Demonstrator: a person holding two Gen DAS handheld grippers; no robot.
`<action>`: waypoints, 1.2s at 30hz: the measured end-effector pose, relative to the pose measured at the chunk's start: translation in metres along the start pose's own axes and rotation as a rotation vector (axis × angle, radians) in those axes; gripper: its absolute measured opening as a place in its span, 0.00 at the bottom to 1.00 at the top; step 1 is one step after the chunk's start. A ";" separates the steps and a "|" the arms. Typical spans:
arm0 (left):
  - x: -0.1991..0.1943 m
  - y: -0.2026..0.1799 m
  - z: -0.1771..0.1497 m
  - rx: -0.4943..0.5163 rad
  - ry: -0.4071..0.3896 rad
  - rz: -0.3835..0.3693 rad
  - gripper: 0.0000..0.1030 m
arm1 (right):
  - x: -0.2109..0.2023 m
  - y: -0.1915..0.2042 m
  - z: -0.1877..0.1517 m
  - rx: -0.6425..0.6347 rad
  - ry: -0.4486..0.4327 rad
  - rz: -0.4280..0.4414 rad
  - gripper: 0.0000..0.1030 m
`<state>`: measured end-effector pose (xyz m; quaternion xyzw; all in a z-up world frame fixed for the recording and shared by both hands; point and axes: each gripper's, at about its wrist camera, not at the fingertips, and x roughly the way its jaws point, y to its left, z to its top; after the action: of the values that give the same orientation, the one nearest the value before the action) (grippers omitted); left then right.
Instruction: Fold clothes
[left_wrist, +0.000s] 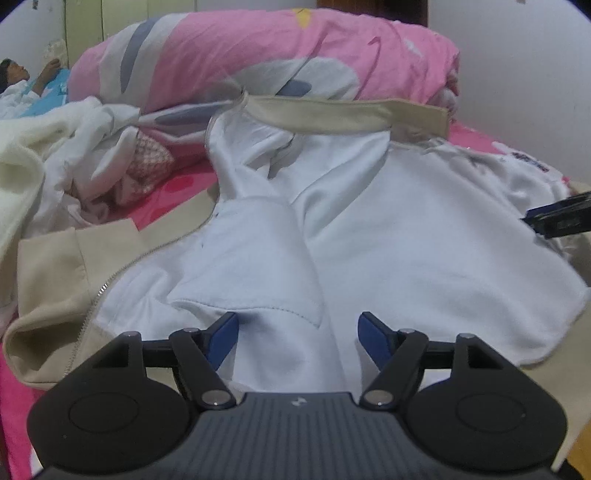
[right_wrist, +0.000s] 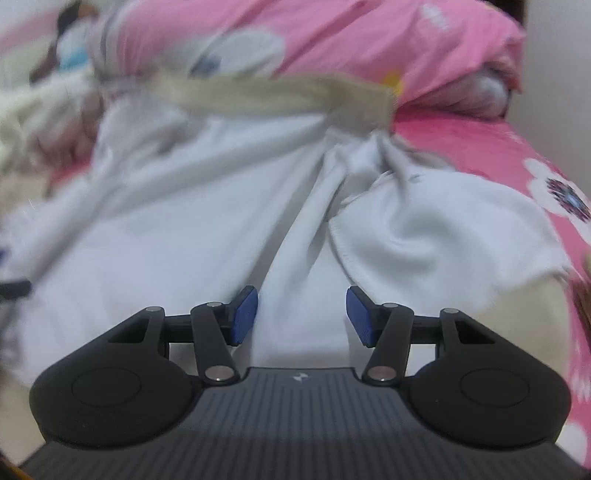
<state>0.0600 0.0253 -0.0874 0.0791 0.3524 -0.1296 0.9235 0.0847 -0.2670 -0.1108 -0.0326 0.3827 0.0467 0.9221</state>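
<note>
Jacket (left_wrist: 388, 229) folding is only partly under way, as far as these views let me judge: the zip-up garment is lying opened out on the bed, its white fleecy lining facing up, and no neat fold is showing yet. Its beige hem band (left_wrist: 351, 114) is stretching across the far side against a rolled pink quilt (left_wrist: 295, 48), and the zipper (left_wrist: 110, 280) is running along the left edge beside a beige outer panel. Deep soft ridges are crossing the lining, and the right-hand corner is bunching into a crumpled flap, so smoothing and all the real folds are probably still ahead.

Hovering low over the near edge, the left gripper (left_wrist: 298, 339) is standing spread, with nothing between its blue pads (left_wrist: 221, 338). The right gripper (right_wrist: 302, 314) is likewise parted and empty over the lining, its view smeared by motion. A pile of cream and white clothes (left_wrist: 44, 155) is waiting at the left, on the pink flowered bedsheet (right_wrist: 491, 147).
</note>
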 end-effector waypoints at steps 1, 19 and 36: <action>0.003 0.000 -0.002 0.005 0.001 0.014 0.72 | 0.006 0.001 0.001 -0.019 0.009 -0.013 0.49; -0.006 0.027 -0.006 -0.049 0.033 0.067 0.71 | -0.033 -0.038 -0.008 -0.198 -0.078 -0.482 0.01; -0.021 0.050 -0.016 -0.110 0.020 0.098 0.71 | -0.025 -0.050 -0.019 -0.265 -0.002 -0.602 0.37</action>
<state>0.0496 0.0808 -0.0818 0.0466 0.3639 -0.0640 0.9281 0.0598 -0.3200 -0.1051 -0.2637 0.3454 -0.1786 0.8828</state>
